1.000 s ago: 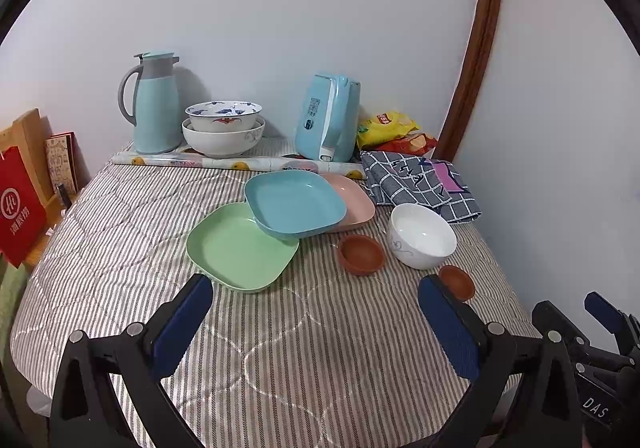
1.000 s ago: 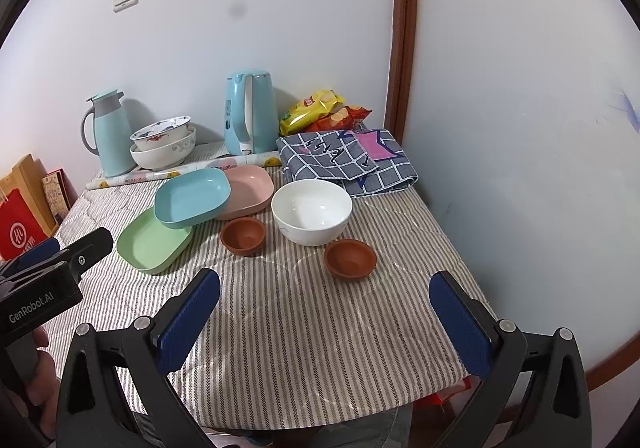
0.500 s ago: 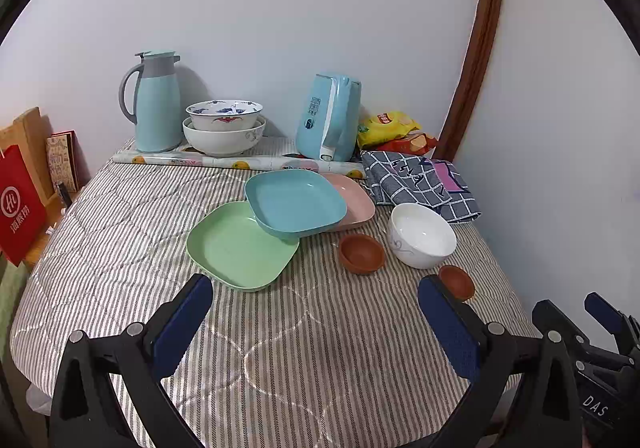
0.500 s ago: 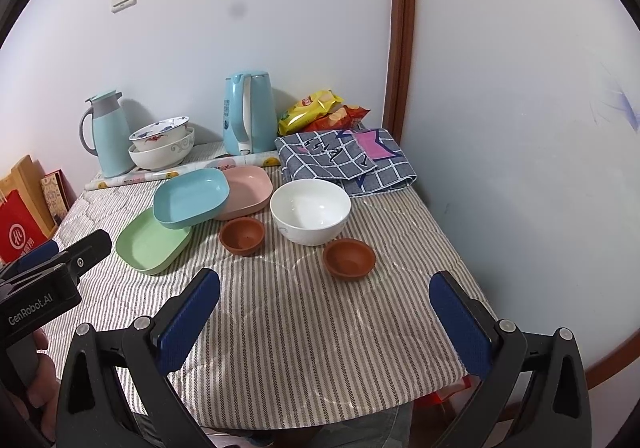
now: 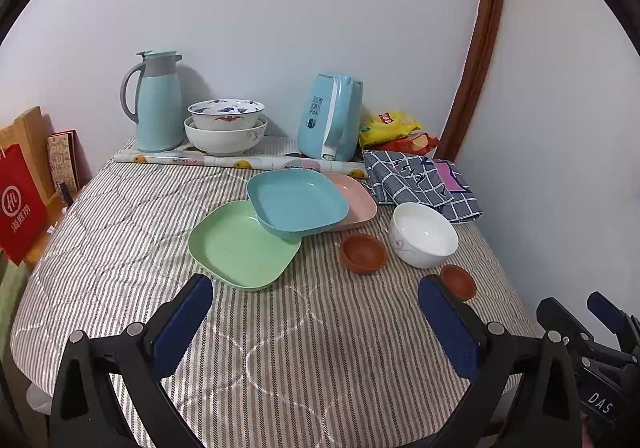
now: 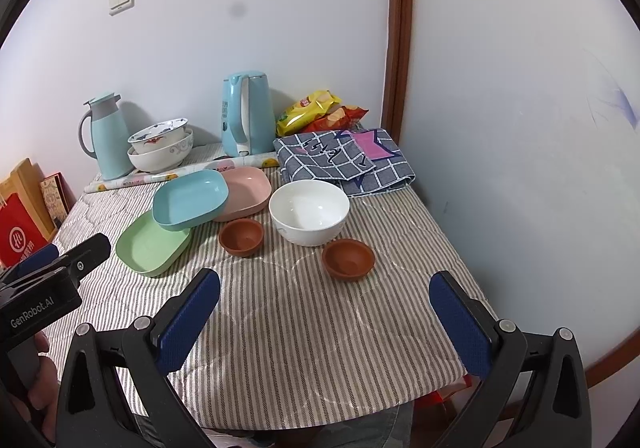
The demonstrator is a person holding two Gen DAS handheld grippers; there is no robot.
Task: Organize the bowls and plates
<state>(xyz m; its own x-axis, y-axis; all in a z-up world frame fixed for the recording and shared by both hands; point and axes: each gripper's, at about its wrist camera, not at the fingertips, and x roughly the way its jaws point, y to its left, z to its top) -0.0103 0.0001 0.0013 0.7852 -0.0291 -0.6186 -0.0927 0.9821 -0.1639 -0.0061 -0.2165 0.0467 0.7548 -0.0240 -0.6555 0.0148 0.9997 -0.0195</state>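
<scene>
Striped quilted cloth covers the worktop [image 6: 304,348]. Checked grey cloth [image 6: 340,159] at back right corner. Teal kettle [image 6: 246,113] and teal thermos jug [image 5: 154,99] along back edge, two stacked patterned bowls [image 5: 226,125] between them.

Mid-worktop: green plate [image 5: 242,244] flat, blue plate [image 5: 298,201] tilted, resting on both green plate and pink plate [image 5: 358,199]. White bowl [image 6: 309,216] just right of the plates, toward right edge. Two small brown bowls: one [image 6: 241,236] between plates and white bowl, other [image 6: 348,258] nearer front right, apart from white bowl.

Left gripper [image 5: 316,322] over front edge, fingers [image 5: 182,326] spread wide, holding nothing. Right gripper [image 6: 326,322] over front right, fingers [image 6: 460,330] wide apart, holding nothing.
</scene>
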